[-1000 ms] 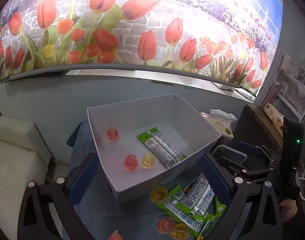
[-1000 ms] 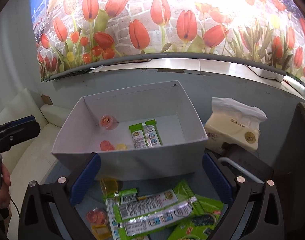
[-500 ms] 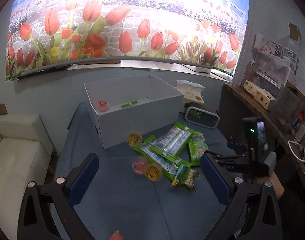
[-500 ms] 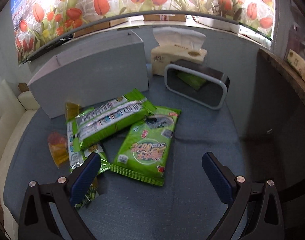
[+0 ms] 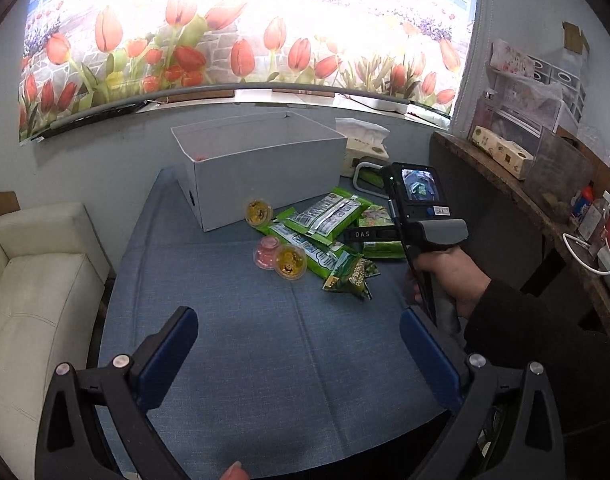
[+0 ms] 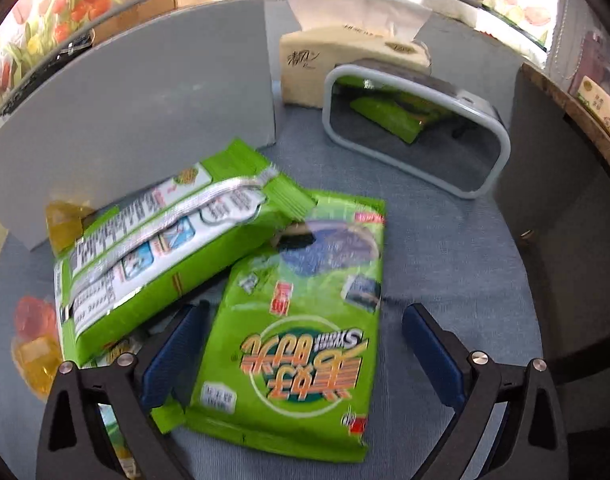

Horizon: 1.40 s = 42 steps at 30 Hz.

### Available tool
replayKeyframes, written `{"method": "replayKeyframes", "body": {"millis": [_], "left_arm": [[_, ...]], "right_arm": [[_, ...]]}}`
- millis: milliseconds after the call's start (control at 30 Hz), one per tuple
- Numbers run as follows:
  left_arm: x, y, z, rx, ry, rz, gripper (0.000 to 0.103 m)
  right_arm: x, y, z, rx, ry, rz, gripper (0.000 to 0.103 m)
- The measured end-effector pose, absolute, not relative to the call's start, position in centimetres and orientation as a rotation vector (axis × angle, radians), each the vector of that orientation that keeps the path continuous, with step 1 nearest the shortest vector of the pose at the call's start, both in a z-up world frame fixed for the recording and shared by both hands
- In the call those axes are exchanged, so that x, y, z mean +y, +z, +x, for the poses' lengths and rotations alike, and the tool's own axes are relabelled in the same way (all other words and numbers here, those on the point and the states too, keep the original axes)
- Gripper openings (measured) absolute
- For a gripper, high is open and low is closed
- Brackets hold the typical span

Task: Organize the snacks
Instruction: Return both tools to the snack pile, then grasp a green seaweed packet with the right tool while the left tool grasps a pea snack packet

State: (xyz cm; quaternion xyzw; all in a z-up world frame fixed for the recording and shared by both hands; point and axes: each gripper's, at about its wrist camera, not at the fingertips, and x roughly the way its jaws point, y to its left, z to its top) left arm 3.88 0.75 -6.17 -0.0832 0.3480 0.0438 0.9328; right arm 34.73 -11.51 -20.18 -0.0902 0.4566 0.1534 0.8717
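Green snack packets and small jelly cups lie in a heap on the blue table in front of a grey cardboard box. My left gripper is open and empty, held back over the near part of the table. My right gripper is open and low over a flat green snack bag, its fingers on either side of the bag. A longer green packet lies to its left, with jelly cups beyond. In the left wrist view the right gripper's body hangs over the heap.
A tissue box and a grey-framed case stand right of the cardboard box. A white sofa is left of the table, a dark wooden shelf to the right. A tulip mural covers the wall behind.
Both grippers have pulled back from the box. The left one has drawn far back over the table. The right one has dropped down over the flat green snack bag.
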Motion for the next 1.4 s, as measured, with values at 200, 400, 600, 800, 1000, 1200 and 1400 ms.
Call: {"method": "replayKeyframes", "body": {"millis": [200, 400, 600, 800, 1000, 1200, 1400], "left_arm": [[1.7, -6.8, 4.4, 0.723, 0.084, -0.227, 0.103], [0.6, -7.4, 5.6, 0.732, 0.066, -0.183, 0.103], [-1.0, -9.5, 9.1, 0.769, 0.018, -0.149, 0.103], [-3.2, -12.2, 13.9, 0.817, 0.003, -0.143, 0.103], [-5.8, -15.6, 18.7, 0.892, 0.046, -0.135, 0.103], [-6.8, -18.5, 21.8, 0.966, 0.117, -0.1, 0.102], [-6.5, -19.4, 22.7, 0.976, 0.172, -0.104, 0.087]], "right_arm": [[-12.0, -19.3, 35.1, 0.946, 0.305, -0.174, 0.072], [-13.0, -18.9, 34.3, 0.947, 0.313, -0.155, 0.069], [-16.3, -17.8, 31.1, 0.938, 0.324, -0.145, 0.068], [-22.0, -16.7, 26.0, 0.913, 0.336, -0.082, 0.068], [-26.3, -15.8, 21.3, 0.91, 0.332, -0.01, 0.068], [-29.0, -15.4, 17.5, 0.89, 0.347, 0.03, 0.068], [-29.7, -14.6, 15.8, 0.866, 0.379, 0.047, 0.068]]}}
